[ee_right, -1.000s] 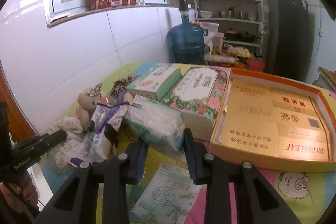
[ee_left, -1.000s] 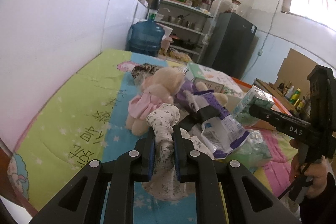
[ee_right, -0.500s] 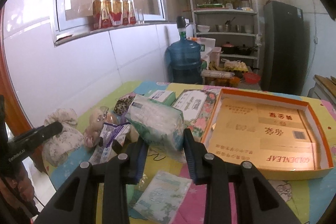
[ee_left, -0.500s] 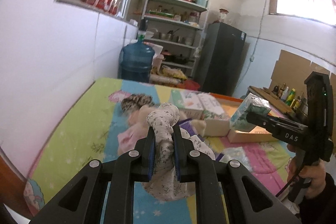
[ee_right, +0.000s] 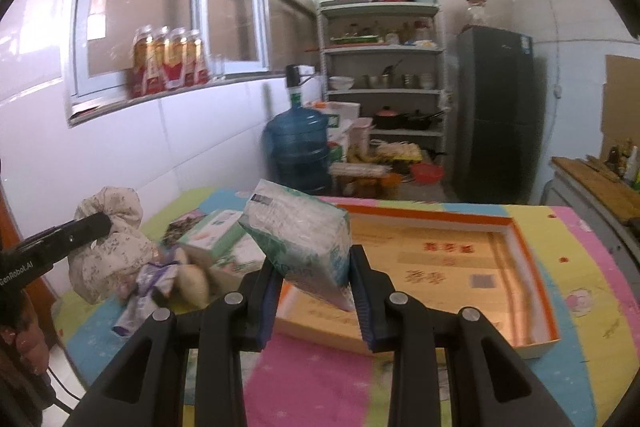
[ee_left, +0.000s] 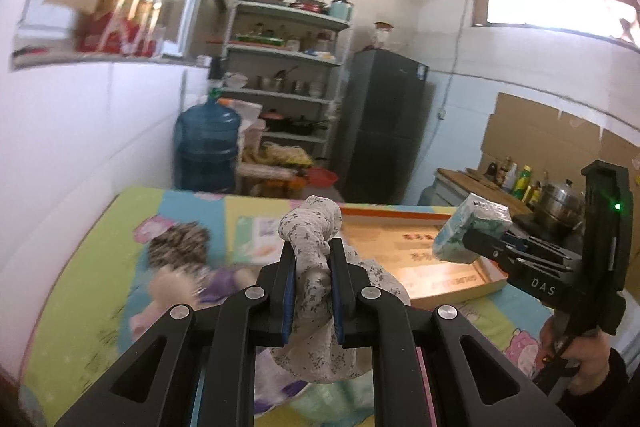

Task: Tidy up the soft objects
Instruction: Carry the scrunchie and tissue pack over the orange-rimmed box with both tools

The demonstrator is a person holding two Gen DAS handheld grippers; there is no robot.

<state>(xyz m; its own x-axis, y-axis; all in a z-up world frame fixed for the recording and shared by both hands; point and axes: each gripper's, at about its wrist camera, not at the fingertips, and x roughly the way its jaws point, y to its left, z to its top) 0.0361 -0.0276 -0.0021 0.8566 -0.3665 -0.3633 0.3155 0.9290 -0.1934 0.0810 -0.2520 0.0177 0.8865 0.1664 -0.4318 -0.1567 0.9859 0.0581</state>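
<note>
My left gripper (ee_left: 312,247) is shut on a knotted floral cloth bundle (ee_left: 316,307), which hangs in the air above the table; the same bundle (ee_right: 110,247) shows at the left of the right wrist view. My right gripper (ee_right: 314,259) is shut on a green-and-white tissue pack (ee_right: 300,239), held over the near edge of the shallow orange-rimmed cardboard box (ee_right: 516,227). From the left wrist view that tissue pack (ee_left: 468,231) hovers above the box (ee_left: 400,255). A plush doll (ee_left: 176,283) and a purple packet (ee_right: 148,283) lie on the colourful tablecloth.
Tissue boxes (ee_right: 216,235) stand left of the cardboard box. A blue water jug (ee_right: 298,147), a metal shelf (ee_right: 384,75) and a dark fridge (ee_right: 496,107) stand beyond the table. The white wall runs along the table's left side. A person's hand (ee_left: 576,351) holds the right gripper.
Both grippers have risen off the table with their loads. The cloth bundle now hangs clear of the toys, and the tissue pack has moved up and over the cardboard box's edge.
</note>
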